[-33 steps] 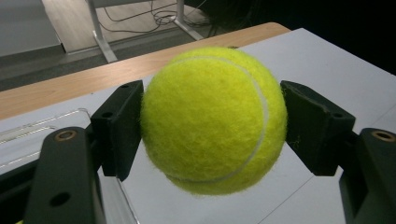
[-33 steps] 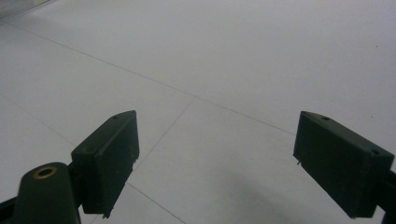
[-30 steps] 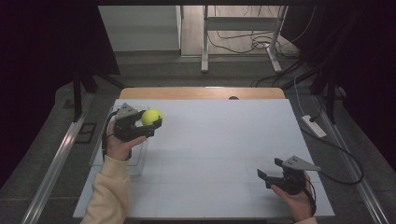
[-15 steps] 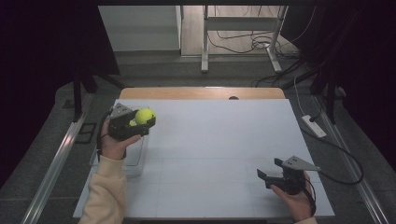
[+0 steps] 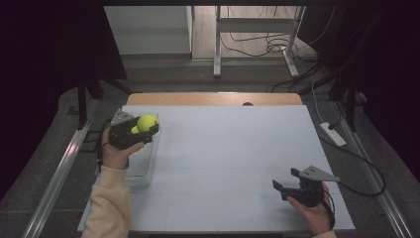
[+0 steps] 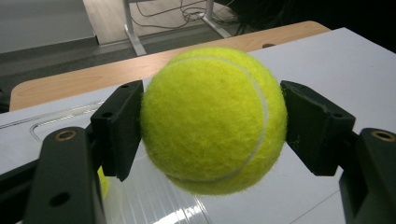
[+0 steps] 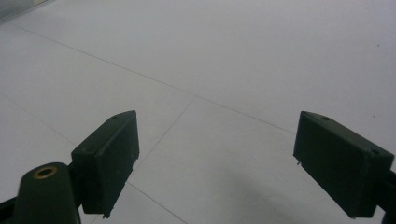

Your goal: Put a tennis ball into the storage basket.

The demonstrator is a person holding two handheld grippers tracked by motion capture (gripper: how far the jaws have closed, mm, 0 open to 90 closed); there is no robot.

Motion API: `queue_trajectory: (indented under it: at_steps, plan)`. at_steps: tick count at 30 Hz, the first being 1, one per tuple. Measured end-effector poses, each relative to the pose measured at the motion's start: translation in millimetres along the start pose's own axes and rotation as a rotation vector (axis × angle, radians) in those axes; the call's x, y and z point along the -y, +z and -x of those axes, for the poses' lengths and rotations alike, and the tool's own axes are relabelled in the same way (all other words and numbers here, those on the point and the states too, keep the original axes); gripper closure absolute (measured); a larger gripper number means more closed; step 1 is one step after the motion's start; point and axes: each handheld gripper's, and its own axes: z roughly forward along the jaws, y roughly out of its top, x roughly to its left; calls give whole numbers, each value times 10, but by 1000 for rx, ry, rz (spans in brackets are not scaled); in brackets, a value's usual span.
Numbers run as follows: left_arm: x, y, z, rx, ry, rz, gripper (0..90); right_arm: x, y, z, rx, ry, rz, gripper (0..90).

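A yellow tennis ball [image 5: 147, 122] hangs above the table's left edge, with my left gripper [image 5: 146, 127] shut on it. In the left gripper view the ball [image 6: 215, 119] sits squeezed between the two black pads [image 6: 119, 128], over a clear plastic box [image 6: 154, 200]. A bit of something else yellow [image 6: 103, 183] peeks out low beside the left jaw; I cannot tell what it is. My right gripper [image 5: 285, 181] rests near the table's front right, open and pointing left. In its own view the right gripper [image 7: 215, 163] has nothing but white tabletop between its jaws.
The clear box [image 5: 142, 166] stands at the left edge of the white table [image 5: 233, 148], under the left hand. A wooden strip [image 5: 213, 98] runs along the far edge. A power strip [image 5: 333, 134] and cables lie on the floor to the right.
My left gripper has drifted a little to the left with the ball, now over the clear box. The right gripper has stayed where it was.
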Motion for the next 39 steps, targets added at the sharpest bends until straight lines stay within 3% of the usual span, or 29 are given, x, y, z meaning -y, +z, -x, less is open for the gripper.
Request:
queue_trajectory:
  at_steps: [27, 39]
  plan:
    - [124, -140, -287, -98, -57, -17, 270, -5, 13, -5, -4, -2, -3, 141]
    - [146, -199, -347, -150, -59, -35, 270, -5, 14, -7, -4, -4, -3, 141]
